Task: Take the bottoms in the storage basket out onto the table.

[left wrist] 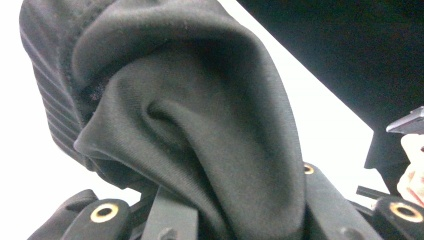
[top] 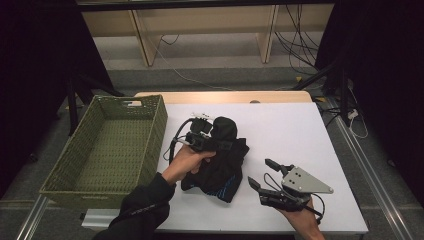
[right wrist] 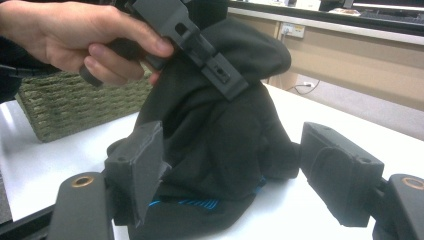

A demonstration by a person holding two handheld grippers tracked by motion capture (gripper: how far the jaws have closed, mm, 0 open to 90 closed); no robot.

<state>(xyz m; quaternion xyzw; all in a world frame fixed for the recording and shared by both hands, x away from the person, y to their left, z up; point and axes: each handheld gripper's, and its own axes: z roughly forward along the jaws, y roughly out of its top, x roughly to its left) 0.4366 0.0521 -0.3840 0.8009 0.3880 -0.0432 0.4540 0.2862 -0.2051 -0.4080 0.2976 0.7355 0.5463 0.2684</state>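
**Black garment gripped by the left gripper, right gripper held open beside it**

Nearest the person, at the table's front edge, the right gripper [top: 260,174] is seen in the high view, held in the right hand [top: 305,220] with its jaws spread apart and nothing between them; its grey three-cornered plate faces upward. In the right gripper view its two jaws stand wide, framing the garment without touching it. Just beyond and to the left, a black garment [top: 220,167] with a light-blue striped trim [right wrist: 186,203] is shown, its lower part resting on the white table [top: 300,130] while an upper fold is lifted. That fold is clamped by the left gripper [top: 212,136], held in the left hand [top: 186,161]; the cloth is seen bunched between the jaws in the left gripper view [left wrist: 200,125]. Farther left, a green woven basket [top: 150,145] stands on the table's left edge, near the garment. Beyond the table, a wooden frame [top: 205,25] and loose cables [top: 295,45] on the floor are visible.
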